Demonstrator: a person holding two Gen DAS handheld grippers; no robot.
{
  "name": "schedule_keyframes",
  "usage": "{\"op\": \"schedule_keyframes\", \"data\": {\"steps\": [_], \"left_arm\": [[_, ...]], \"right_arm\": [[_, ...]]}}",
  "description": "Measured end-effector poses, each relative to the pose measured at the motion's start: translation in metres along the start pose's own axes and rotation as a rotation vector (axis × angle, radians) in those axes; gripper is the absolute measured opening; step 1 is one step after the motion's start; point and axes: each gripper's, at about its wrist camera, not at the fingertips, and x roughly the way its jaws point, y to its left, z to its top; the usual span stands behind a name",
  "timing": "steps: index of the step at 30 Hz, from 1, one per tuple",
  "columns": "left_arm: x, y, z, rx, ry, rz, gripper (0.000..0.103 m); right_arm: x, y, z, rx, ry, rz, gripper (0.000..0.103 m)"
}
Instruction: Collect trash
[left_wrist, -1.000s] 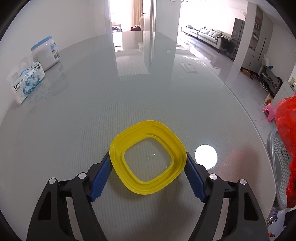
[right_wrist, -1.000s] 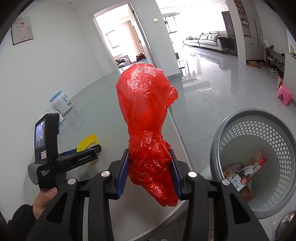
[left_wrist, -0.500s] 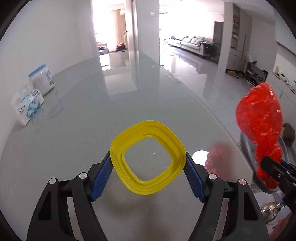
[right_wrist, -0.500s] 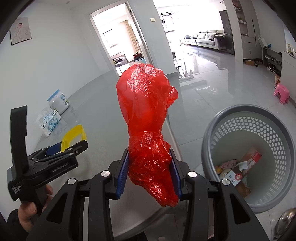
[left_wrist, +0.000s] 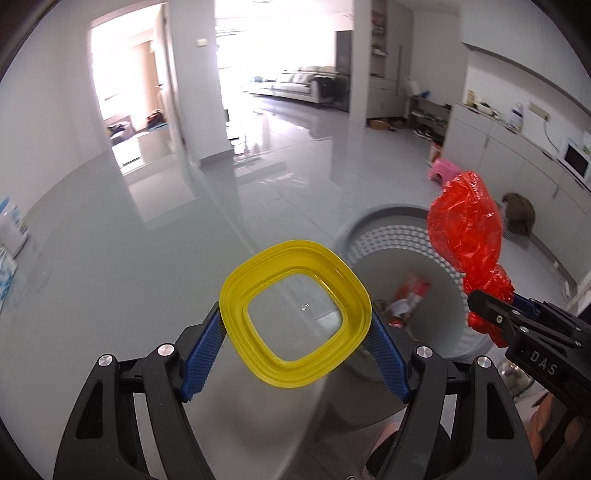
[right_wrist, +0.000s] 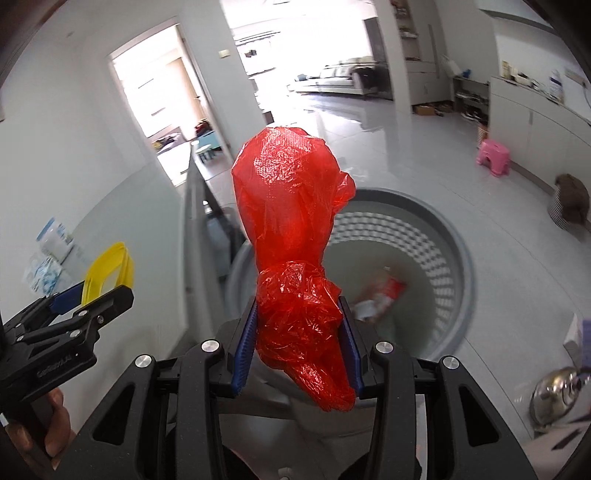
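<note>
Both clamp trash: left gripper (left_wrist: 295, 325) yellow lid (left_wrist: 295, 319), right gripper (right_wrist: 299, 343) red bag (right_wrist: 291, 258).

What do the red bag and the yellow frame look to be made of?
Red bag: thin, glossy plastic film, crinkled and semi-translucent. Yellow frame: seemingly rigid moulded plastic, smooth with stepped ridges, keeping its shape between the left gripper's pads.

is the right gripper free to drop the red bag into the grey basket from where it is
Probably yes. The right gripper holds the red bag right over the open mouth of the grey basket, which holds only a few scraps at the bottom. The left gripper, with its yellow lid, is off to the side.
</note>
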Motion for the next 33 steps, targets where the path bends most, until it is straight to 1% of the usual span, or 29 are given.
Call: {"op": "schedule_keyframes", "data": {"steps": [1,5,9,13,14,15,17,19,23,25,33], "left_arm": [[0.005,-0.010,0.003,0.016,0.005,-0.016,0.073],[0.025,-0.035,0.013,0.058,0.016,-0.036,0.073],[0.042,-0.050,0.020,0.076,0.030,-0.056,0.073],[0.050,-0.053,0.022,0.077,0.039,-0.061,0.075],[0.051,-0.054,0.022,0.075,0.041,-0.060,0.075],[0.052,-0.055,0.020,0.072,0.043,-0.059,0.076],[0.056,-0.058,0.022,0.057,0.054,-0.061,0.076],[0.058,-0.055,0.020,0.041,0.066,-0.057,0.080],[0.060,-0.053,0.023,0.021,0.075,-0.049,0.083],[0.060,-0.052,0.023,0.016,0.072,-0.043,0.089],[0.060,-0.053,0.024,0.023,0.079,-0.036,0.090]], "right_arm": [[0.000,-0.009,0.000,0.014,0.002,-0.008,0.040],[0.006,-0.030,0.001,0.027,0.016,-0.020,0.040],[0.014,-0.040,0.008,0.033,0.025,-0.010,0.040],[0.022,-0.047,0.015,0.034,0.026,-0.006,0.041],[0.023,-0.050,0.016,0.035,0.027,-0.005,0.044],[0.024,-0.052,0.018,0.035,0.029,-0.006,0.054],[0.025,-0.052,0.017,0.036,0.023,-0.001,0.070],[0.023,-0.052,0.018,0.037,0.006,0.002,0.070],[0.025,-0.055,0.019,0.047,0.015,-0.004,0.070],[0.025,-0.057,0.018,0.053,0.018,-0.007,0.070],[0.022,-0.062,0.012,0.085,0.019,-0.009,0.070]]}}
